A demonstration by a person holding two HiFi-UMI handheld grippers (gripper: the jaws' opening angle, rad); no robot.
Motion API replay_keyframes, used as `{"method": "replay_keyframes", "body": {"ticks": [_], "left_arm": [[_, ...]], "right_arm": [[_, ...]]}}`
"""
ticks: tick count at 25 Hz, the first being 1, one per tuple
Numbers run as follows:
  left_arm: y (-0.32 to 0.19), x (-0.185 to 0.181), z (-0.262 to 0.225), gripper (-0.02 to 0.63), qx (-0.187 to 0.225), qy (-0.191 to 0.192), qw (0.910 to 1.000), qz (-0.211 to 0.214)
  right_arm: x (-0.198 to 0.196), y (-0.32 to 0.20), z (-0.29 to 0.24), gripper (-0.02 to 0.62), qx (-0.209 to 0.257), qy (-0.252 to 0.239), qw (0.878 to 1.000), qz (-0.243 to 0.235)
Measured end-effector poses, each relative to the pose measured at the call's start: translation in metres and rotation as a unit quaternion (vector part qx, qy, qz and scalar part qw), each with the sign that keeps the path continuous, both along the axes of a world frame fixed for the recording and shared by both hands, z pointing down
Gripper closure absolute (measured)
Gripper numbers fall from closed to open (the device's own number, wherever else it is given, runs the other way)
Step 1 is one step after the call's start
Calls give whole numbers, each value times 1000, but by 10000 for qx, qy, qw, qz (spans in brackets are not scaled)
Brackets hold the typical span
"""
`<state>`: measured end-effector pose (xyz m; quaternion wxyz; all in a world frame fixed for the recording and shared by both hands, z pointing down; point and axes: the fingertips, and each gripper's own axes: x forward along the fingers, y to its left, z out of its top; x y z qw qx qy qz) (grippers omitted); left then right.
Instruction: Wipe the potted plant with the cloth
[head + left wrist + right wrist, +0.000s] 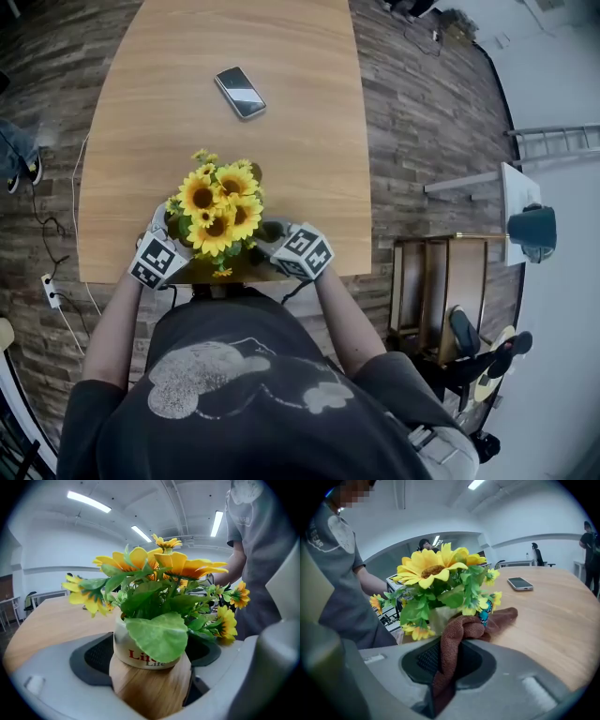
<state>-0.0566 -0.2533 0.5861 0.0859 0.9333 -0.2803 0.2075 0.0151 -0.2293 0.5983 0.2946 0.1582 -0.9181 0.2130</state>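
Note:
A potted plant of yellow sunflowers (218, 206) stands at the near edge of the wooden table (225, 141). Its pot (147, 672) is white above with red lettering and wood-toned below, and my left gripper (169, 246) is shut on it. My right gripper (281, 246) is shut on a brown cloth (461, 637), whose free end lies against the leaves and pot on the plant's right side. In the right gripper view the sunflowers (436, 583) fill the middle. The pot is hidden under the blooms in the head view.
A black phone (240, 92) lies further back on the table, also showing as the phone (520, 583) in the right gripper view. A wooden stool or side table (441, 286) stands to the right on the brick-pattern floor. Cables (56, 281) run at the left.

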Motion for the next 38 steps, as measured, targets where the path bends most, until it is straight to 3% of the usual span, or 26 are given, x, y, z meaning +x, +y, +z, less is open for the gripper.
{"method": "replay_keyframes", "body": {"ticks": [4, 8, 12, 18, 23, 30, 35, 38], "left_arm": [[-4, -10, -1, 69, 65, -12, 9989, -462], [3, -32, -3, 113, 56, 23, 9933, -1152], [18, -54, -6, 117, 43, 145, 9864, -1637], [36, -55, -16, 106, -9, 248, 9841, -1761], [34, -52, -17, 104, -56, 204, 9832, -1811], [15, -35, -21, 95, -7, 271, 9789, -2024], [-4, -31, -17, 89, 146, 91, 9685, -2482], [-10, -35, -8, 124, 197, -136, 9649, -2615]], "right_arm": [[-3, 10, -1, 545, 45, 18, 10000, 73], [-14, 26, -1, 545, 28, -21, 10000, 3], [-37, 42, -5, 545, -8, -129, 9997, -208], [-68, 55, -7, 545, 3, -190, 9978, -632], [-75, 54, -8, 545, 22, -268, 9976, -635], [-48, 46, -13, 545, 37, -393, 9989, -247], [-3, 34, -10, 545, 17, -306, 9992, 237], [29, 9, -14, 545, 141, -230, 9971, 718]]}}
